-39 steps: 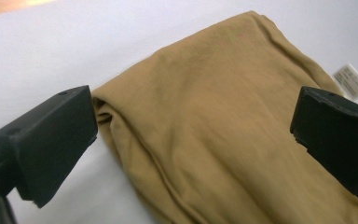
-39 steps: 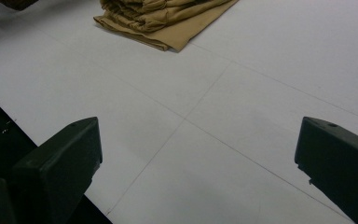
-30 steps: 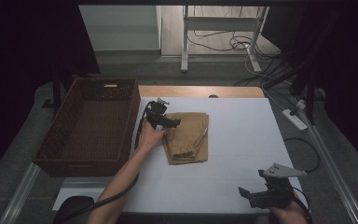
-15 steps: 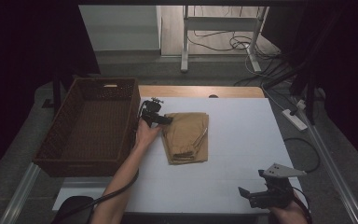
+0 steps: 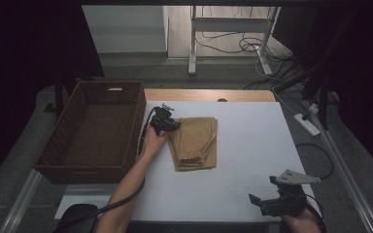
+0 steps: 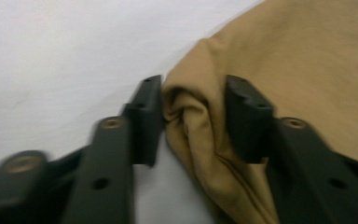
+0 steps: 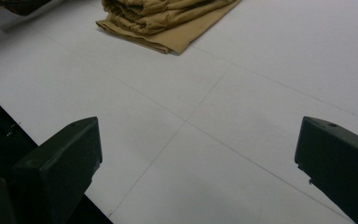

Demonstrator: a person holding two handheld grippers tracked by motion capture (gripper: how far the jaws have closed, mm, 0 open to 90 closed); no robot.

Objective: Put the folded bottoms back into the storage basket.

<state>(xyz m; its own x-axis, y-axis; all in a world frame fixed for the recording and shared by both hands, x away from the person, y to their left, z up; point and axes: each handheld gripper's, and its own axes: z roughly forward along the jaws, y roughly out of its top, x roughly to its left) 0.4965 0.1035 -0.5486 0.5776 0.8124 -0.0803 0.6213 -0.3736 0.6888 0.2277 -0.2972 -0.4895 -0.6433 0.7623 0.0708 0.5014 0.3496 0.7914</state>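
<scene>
White covering spreads over the table, with dim floor, loose cables and a metal stand behind it; no brand, label or writing can be read anywhere. At the centre lies the folded tan cloth — a flat, roughly rectangular stack with soft layered edges and a bunched, wrinkled fold at the corner nearest the wicker basket. That dark brown basket, with a handle slot in its far wall, stands just beside the cloth, off the white covering's left edge. Between basket and cloth, the left gripper sits at the cloth's near-basket edge; the left gripper view shows its black jaws, which have just been closing, pinching the gathered tan fold between their pads. Well apart from the cloth, at the table's near right corner, the right gripper rests in a hand with its jaws spread wide over bare white surface — the cloth lies far ahead of them.
</scene>
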